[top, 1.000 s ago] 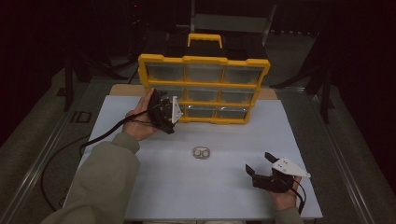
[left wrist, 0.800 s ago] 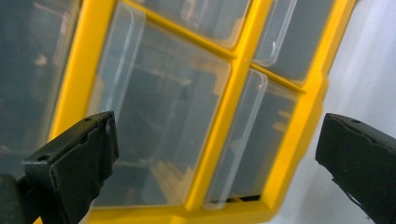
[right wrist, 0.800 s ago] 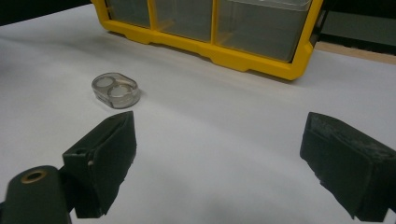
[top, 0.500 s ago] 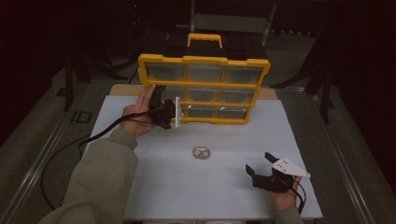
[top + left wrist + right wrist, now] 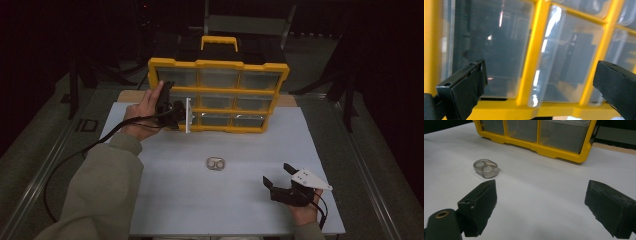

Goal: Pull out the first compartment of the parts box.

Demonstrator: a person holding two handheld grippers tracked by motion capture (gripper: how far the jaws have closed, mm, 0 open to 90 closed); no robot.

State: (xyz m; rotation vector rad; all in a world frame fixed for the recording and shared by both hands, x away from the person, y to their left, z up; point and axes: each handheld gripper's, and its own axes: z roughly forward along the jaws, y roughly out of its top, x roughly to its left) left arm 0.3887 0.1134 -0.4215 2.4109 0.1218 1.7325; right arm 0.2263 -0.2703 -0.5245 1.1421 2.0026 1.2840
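Hidden: drawer contents unreadable behind glare in the left gripper view; possibly empty.
Organizer: upright at the worktop's far edge.
Left gripper: jaws spread, just before its lower-left drawers.
Right gripper: jaws spread, near right corner.
Clear case: mid-worktop, apart from both.

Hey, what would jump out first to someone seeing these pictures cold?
The yellow drawer organizer standing at the table's far edge, with the left gripper open right against its lower-left drawers. Then the small clear case lying alone mid-table, and the right gripper open near the front right corner.
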